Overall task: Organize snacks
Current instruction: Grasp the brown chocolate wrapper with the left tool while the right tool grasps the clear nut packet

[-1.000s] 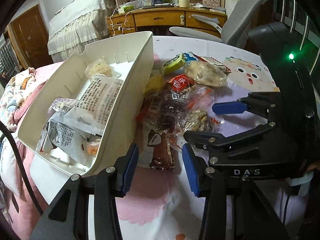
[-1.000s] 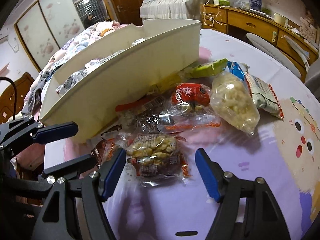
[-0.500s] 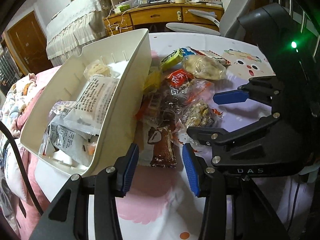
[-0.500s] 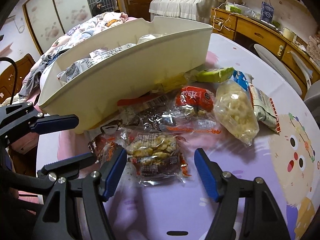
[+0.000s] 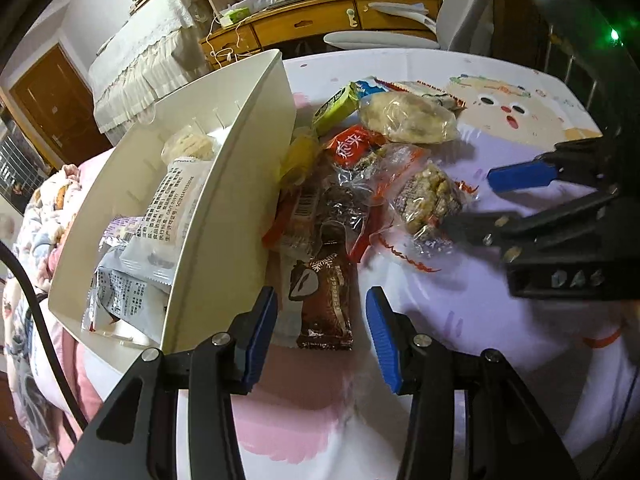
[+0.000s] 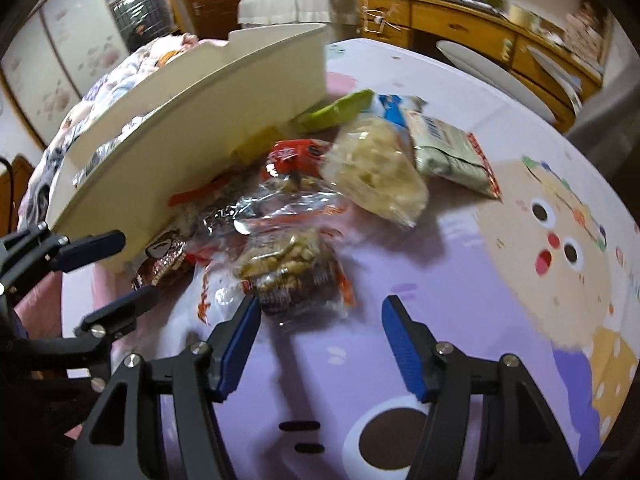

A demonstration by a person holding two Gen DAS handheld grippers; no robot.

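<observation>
Blurred peanut packet (image 6: 288,276) lies just ahead of the closing, empty right claw (image 6: 316,344); left claw (image 5: 322,336) spread.

left claw (image 5: 322,334): black frame, blue ribbed pads | silver screws | right claw (image 6: 316,344): same

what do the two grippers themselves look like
Each hand-held gripper is a black linkage frame with silver bolts and two ribbed blue finger pads: the left and the right. The right one's body bears "DAS" lettering and a green light. A black cable runs beside the left.
</observation>
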